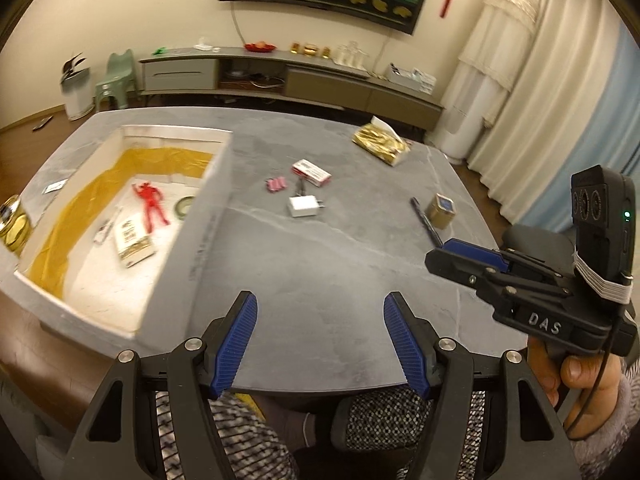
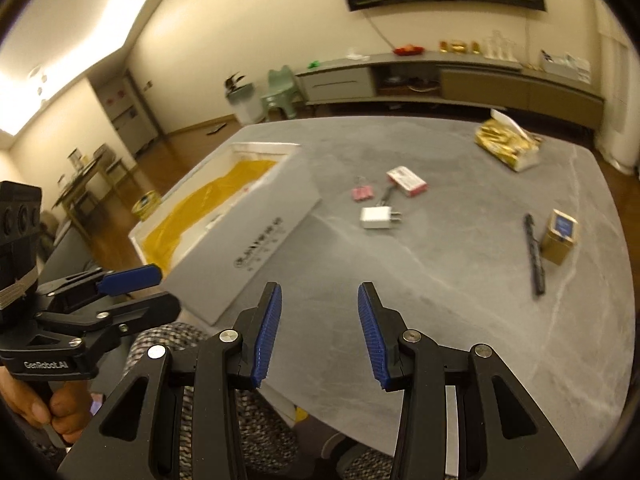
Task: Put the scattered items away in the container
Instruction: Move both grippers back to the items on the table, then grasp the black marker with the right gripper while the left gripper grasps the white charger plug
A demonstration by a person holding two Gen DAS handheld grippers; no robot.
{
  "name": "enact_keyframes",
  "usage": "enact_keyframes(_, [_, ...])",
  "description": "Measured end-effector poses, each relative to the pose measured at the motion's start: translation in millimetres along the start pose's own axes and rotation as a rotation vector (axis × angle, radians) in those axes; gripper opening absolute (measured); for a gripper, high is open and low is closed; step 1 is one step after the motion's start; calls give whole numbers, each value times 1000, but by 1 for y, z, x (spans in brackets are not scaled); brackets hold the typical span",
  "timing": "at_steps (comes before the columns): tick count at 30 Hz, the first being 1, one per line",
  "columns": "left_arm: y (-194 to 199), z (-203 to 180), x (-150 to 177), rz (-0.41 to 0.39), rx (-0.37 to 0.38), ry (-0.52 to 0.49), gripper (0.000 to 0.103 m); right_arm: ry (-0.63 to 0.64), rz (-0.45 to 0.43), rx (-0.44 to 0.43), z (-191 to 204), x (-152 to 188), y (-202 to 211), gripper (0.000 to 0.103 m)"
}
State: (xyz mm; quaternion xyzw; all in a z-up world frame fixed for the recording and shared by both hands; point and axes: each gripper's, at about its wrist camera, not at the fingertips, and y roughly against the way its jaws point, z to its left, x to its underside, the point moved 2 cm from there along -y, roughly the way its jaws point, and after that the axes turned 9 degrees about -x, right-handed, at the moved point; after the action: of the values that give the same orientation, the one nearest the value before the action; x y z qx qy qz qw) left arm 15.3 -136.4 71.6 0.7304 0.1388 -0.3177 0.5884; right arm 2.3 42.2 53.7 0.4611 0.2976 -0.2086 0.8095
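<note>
A white box (image 1: pixel 218 162) (image 2: pixel 264 146) lined with yellow cloth stands on the left of the grey table (image 1: pixel 320 264). Inside lie a red figure (image 1: pixel 150 200), a small book (image 1: pixel 132 240) and a tape roll (image 1: pixel 184 206). Scattered on the table are a white charger (image 1: pixel 304 206) (image 2: pixel 376 218), pink clips (image 1: pixel 277 184) (image 2: pixel 362 193), a red-white packet (image 1: pixel 311 171) (image 2: pixel 407 180), a black pen (image 1: pixel 425 218) (image 2: pixel 534 254) and a small gold box (image 1: pixel 440 210) (image 2: pixel 560 236). My left gripper (image 1: pixel 320 342) is open over the near table edge. My right gripper (image 2: pixel 319 334) is open too, empty.
A gold tissue pack (image 1: pixel 380 144) (image 2: pixel 508 146) lies at the far right of the table. A yellow tin (image 1: pixel 14 224) sits left of the box. The box's grey lid (image 2: pixel 256 248) leans beside it. A low cabinet (image 1: pixel 288 80) lines the far wall.
</note>
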Motion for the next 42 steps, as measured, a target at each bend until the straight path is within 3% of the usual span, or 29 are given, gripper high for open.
enact_keyframes(16, [-100, -52, -43, 66, 4, -79, 69, -189, -27, 170, -134, 10, 4, 43])
enact_keyframes(19, [-124, -49, -55, 69, -9, -59, 75, -204, -20, 200, -157, 7, -2, 43])
enact_keyframes(34, [-256, -11, -93, 136, -104, 43, 75, -157, 78, 375, -246, -5, -60, 43])
enact_keyframes(42, [-290, -9, -96, 144, -128, 45, 75, -107, 125, 402, -262, -8, -86, 43])
